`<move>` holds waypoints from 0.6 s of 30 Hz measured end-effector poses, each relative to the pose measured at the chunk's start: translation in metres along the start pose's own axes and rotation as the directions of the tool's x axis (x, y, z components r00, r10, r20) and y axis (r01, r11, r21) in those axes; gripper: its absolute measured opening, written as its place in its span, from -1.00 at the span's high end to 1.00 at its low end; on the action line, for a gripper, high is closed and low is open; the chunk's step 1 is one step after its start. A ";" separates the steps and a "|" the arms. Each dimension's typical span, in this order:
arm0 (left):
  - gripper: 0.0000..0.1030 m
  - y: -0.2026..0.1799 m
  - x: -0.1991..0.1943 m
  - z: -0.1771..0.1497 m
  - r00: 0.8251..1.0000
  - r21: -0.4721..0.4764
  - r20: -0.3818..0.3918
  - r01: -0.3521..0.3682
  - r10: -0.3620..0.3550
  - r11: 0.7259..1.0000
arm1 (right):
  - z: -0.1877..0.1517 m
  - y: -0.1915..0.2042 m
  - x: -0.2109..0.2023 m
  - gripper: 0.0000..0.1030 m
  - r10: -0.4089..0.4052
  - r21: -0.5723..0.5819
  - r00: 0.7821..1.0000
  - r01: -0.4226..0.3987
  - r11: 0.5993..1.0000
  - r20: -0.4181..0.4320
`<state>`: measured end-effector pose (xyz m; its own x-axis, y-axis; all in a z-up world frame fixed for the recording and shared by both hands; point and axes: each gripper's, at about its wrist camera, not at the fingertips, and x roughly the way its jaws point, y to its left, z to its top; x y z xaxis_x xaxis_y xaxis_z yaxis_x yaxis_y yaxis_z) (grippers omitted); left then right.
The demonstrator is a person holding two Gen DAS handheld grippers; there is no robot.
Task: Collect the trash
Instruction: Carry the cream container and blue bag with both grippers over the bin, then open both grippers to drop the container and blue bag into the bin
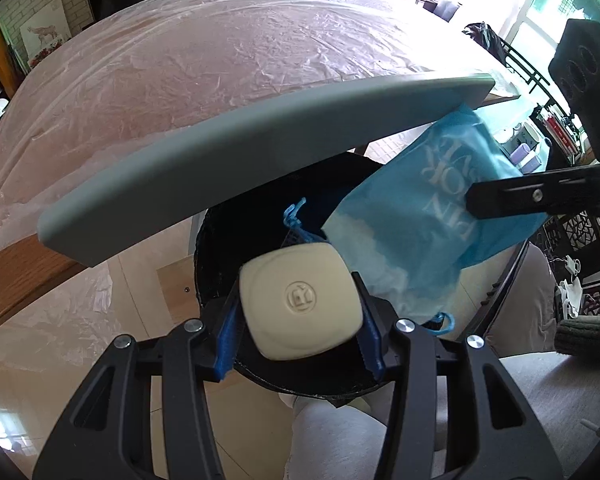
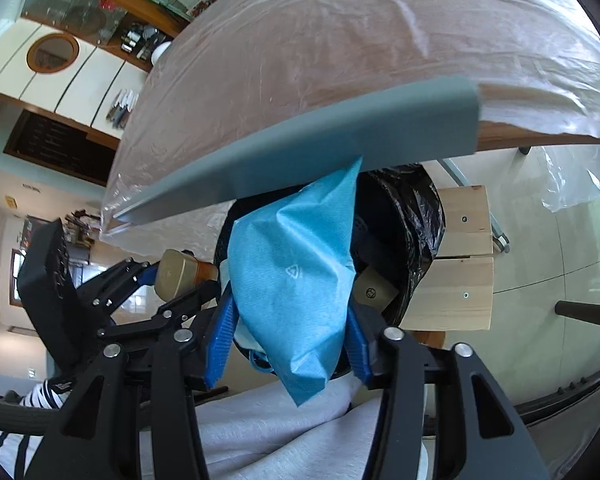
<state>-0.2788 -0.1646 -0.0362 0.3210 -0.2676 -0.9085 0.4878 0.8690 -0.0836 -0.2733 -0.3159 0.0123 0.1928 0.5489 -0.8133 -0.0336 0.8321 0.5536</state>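
We see the trash bin (image 1: 260,372), lined with a black bag, standing on the floor right under the edge of the counter (image 1: 220,60). This matters most for the drop: the bin's dark mouth lies straight below and just ahead of both tongs, so each thing only has to fall down.

Our left tongs (image 1: 298,312) pinch a cream soap bar (image 1: 298,306) by its two sides. The pads are partly spread, just as wide as the bar, and press on it. The bar hangs over the near part of the bin's mouth.

Our right tongs (image 2: 290,336) pinch a blue packet (image 2: 292,276) near its lower end. Its long side runs up from the pads toward the grey strip (image 2: 300,160) along the counter edge, and its top tip touches or nearly touches that strip. The packet hangs above the bin.

Both tongs look about equally near the bin. We think the strip could catch the tall packet, so it should tip clear first.
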 end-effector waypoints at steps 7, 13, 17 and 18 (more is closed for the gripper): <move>-0.49 0.001 -0.009 0.011 0.999 0.007 0.041 -0.028 0.027 1.000 | 0.001 0.005 -0.007 -0.31 -0.044 -0.022 0.999 0.044 0.999 0.009; -0.49 0.005 -0.033 0.020 0.997 0.004 0.079 -0.021 0.020 1.000 | 0.002 0.021 -0.028 -0.34 -0.109 -0.118 0.994 0.112 0.987 0.033; -0.60 0.012 -0.075 0.040 0.979 -0.007 0.196 -0.048 0.049 0.999 | 0.014 0.049 -0.069 -0.74 -0.152 -0.265 0.973 0.195 0.944 0.175; -0.78 0.020 -0.086 0.049 0.968 -0.028 0.237 -0.077 0.081 0.997 | 0.021 0.055 -0.079 -0.79 -0.181 -0.292 0.956 0.245 0.924 0.232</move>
<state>-0.2564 -0.1444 0.0604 0.5432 -0.2870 -0.7890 0.4384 0.8984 -0.0250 -0.2700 -0.3150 0.1106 0.4176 0.3561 -0.8360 -0.2706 0.9270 0.2597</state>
